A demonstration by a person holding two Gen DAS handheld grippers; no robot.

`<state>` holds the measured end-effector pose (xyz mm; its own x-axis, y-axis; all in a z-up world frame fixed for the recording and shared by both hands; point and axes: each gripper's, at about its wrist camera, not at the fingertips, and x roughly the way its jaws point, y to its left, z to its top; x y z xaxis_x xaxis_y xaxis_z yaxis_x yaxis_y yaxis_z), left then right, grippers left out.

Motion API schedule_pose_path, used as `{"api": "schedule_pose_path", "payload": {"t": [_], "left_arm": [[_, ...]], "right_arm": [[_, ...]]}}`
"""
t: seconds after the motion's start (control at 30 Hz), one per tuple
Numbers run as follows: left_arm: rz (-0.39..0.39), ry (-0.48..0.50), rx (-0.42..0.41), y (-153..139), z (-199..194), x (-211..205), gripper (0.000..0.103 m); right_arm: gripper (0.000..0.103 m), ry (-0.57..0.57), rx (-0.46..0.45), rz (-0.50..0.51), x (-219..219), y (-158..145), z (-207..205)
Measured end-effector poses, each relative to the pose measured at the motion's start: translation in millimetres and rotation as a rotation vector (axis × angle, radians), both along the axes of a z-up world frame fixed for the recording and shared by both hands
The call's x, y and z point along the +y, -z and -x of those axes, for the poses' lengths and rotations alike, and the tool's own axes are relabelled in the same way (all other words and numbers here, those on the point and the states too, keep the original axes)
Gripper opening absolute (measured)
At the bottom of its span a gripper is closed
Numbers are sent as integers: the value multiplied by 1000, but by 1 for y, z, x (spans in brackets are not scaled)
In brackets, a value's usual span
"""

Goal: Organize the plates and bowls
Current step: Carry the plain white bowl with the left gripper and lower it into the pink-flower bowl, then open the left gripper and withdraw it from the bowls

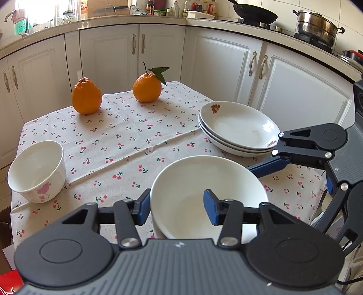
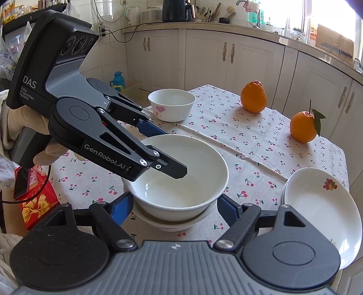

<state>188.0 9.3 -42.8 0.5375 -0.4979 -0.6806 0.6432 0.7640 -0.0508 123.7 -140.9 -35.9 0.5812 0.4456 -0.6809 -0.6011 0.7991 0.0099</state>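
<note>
Pinching the glossy round white bowl by its rim, the left gripper is closed tight; the right gripper is waiting half-open, empty, flanking it.

Two oranges sit on a cherry-print tablecloth, with white cabinets behind.

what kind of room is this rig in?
Most likely a home kitchen: white cabinets under a counter, a black wok and a steel pot on a stove, and a small table with a cherry-print cloth holding bowls, plates and oranges.
</note>
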Motion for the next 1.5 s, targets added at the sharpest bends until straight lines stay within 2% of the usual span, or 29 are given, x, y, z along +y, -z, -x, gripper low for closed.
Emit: {"api": "schedule_pose_path", "payload": {"t": [0.47,0.53,0.57,0.67,0.8,1.03,1.17,1.33,1.5], "left_arm": [[-2,5,-13,2,1,1,48],[-2,5,-17,2,2,1,51],[2,7,-19,2,2,1,56],[6,-4,-40,1,4,2,72],[14,-18,-66,-5,7,8,75],[10,-64,-94,-11,14,28,81],[6,-97,-122,-10,18,43,97],[-19,-139,-158,-5,17,61,98],[-13,-186,-152,2,7,83,98]], "right_arm": [[84,-6,19,0,0,5,-3],[84,-6,19,-1,0,6,-3],[85,-7,19,1,0,6,-3],[96,0,-15,13,2,4,-1],[100,-11,-30,-25,-1,-3,0],[101,-13,-54,-26,3,-10,0],[103,-6,-54,-35,5,-12,-3],[103,10,-37,-36,9,-16,-19],[103,-4,-27,-25,19,-25,-39]]}}
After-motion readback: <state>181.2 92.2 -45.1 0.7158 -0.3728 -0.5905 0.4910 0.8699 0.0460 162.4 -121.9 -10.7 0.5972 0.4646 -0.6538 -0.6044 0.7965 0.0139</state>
